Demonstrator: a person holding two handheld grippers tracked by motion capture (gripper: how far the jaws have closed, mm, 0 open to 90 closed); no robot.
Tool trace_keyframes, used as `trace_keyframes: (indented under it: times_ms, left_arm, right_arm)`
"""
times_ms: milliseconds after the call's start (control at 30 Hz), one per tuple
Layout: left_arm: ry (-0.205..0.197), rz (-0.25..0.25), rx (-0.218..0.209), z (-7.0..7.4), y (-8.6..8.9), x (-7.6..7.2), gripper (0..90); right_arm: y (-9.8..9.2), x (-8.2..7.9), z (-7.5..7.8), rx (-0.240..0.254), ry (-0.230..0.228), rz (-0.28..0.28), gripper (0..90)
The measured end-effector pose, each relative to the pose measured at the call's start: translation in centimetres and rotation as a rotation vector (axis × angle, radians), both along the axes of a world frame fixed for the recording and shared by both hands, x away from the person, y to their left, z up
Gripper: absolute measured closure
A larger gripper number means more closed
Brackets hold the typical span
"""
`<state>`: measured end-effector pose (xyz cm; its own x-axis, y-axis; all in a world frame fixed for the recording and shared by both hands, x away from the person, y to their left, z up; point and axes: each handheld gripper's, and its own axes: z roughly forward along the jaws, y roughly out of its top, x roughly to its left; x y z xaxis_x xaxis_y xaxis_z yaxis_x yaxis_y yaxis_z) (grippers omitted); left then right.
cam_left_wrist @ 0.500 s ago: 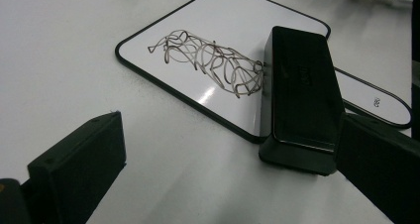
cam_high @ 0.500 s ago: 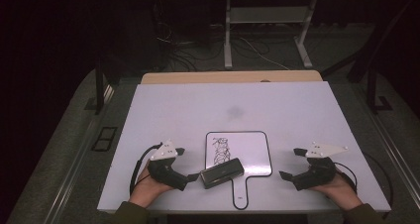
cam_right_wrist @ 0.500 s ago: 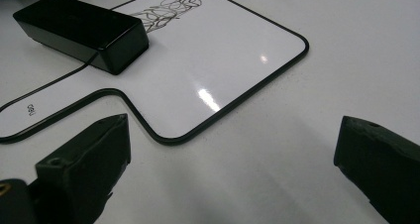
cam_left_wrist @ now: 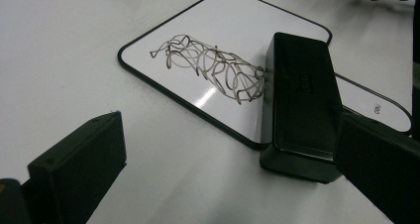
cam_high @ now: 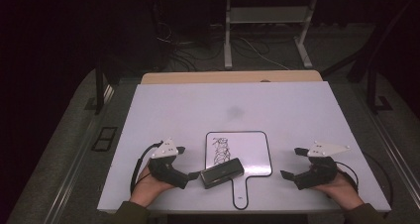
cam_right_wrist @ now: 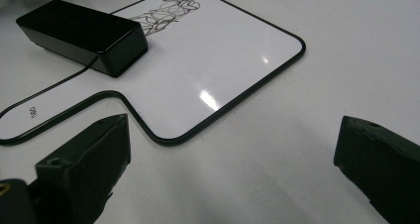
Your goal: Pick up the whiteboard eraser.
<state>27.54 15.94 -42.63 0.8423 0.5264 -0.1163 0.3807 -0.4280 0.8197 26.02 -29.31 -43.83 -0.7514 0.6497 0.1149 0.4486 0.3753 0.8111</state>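
Looks like a lab or recording studio, dim and staged rather than lived in. Lit in the middle: a white table (cam_high: 277, 110) laid over a wooden top (cam_high: 233, 77), bare but for a small handled whiteboard (cam_high: 247, 149) with a black eraser (cam_high: 222, 173) on its near edge. Beyond the table's far edge: loose cables (cam_high: 198, 50) strewn across grey carpet (cam_high: 64, 149) and the white legs of a stand (cam_high: 262, 30). Left and right of the table: black posts (cam_high: 100, 85), then darkness. No household furnishings, just rig gear.
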Motion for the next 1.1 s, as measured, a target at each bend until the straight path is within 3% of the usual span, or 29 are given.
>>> trace_keyframes:
  times_ms: [1100]
  left_arm:
    - [-0.018,-0.06,-0.052,1.5,-2.9,0.0,0.0]
  right_arm:
    - [0.1,0.0,0.0,0.014,0.007,-0.006,0.0]
